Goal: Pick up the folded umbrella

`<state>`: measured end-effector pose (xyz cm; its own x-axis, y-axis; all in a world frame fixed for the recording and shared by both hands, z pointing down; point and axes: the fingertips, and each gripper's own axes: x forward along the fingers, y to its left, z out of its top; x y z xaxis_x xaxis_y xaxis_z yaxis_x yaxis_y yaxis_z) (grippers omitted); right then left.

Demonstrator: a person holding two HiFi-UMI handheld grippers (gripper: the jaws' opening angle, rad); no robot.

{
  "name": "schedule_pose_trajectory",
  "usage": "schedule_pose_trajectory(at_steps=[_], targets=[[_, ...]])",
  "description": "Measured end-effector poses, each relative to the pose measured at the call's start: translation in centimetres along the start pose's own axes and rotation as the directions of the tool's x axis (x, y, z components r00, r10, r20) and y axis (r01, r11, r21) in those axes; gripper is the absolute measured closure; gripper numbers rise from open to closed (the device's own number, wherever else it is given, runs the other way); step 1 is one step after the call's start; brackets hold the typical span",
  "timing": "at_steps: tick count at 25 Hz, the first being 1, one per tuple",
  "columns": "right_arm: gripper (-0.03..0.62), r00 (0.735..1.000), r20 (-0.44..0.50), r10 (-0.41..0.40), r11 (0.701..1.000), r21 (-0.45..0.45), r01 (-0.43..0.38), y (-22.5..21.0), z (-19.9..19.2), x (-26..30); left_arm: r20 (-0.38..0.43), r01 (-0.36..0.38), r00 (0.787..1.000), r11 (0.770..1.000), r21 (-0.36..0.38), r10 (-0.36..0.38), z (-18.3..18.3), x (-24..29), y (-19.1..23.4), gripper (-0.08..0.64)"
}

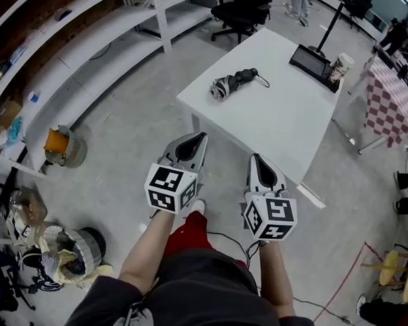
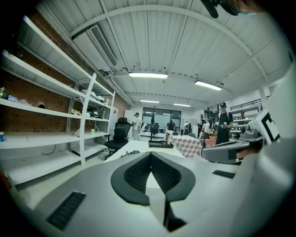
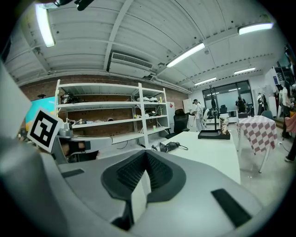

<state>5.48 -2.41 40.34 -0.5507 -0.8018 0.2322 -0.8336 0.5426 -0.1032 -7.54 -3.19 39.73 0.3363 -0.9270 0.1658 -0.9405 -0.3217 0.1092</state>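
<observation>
1. Nearest the person, the left gripper (image 1: 199, 136) and right gripper (image 1: 256, 159) are held side by side. Both pairs of jaws are pressed together with nothing between them. If they arrive like this, they would likely only shove the target.
2. Just ahead is the near corner of the white table (image 1: 274, 128). A low approach could knock a gripper against its edge.
3. The folded umbrella (image 1: 233, 82) lies on the table's far left part, near the left edge and well apart from both grippers. It is rounded, so a nudge may roll it off. Pinching only its thin strap or loose fabric may let it slip.
4. Farthest, a paper cup (image 1: 342, 64) stands at the far right corner. A wide swing might topple it.
</observation>
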Motion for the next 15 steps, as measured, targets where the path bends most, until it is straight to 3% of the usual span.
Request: schedule_pose_trajectory(at_steps=[15], targets=[[0.574, 0.998, -0.024, -0.053, 0.999, -0.001, 0.053, -1.7, 3.0, 12.2, -0.033, 0.045, 0.998, 0.999, 0.002, -0.045, 1.7, 9.2, 8.6, 0.546]])
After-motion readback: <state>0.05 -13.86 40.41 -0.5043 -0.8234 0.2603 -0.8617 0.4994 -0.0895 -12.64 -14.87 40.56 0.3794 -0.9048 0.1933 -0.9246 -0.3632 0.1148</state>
